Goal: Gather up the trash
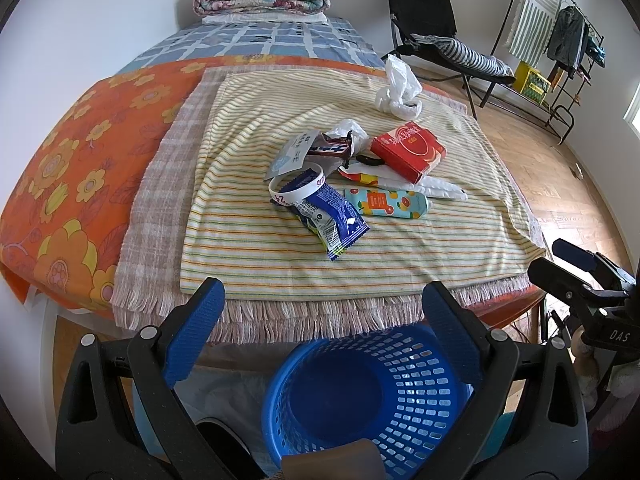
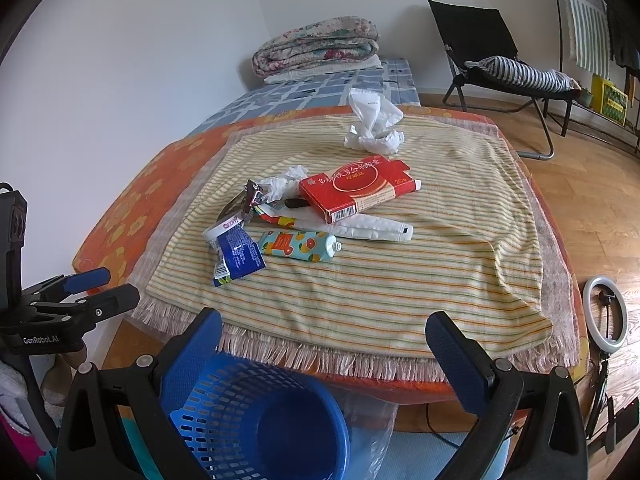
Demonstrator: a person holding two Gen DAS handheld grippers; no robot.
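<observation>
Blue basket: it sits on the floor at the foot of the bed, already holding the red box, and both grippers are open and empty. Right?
Not quite. The blue basket holds no red box; no trash shows inside it in the left wrist view. The red box lies on the striped towel among the other litter, as the right wrist view shows. The left gripper and right gripper are indeed open and empty.

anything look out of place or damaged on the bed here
Yes: litter is heaped mid-bed on the striped towel. A torn blue wrapper, a squeezed fruit-print tube, a red box with its end flap open, and crumpled white plastic farther back. The blue basket below the bed edge looks empty.
</observation>
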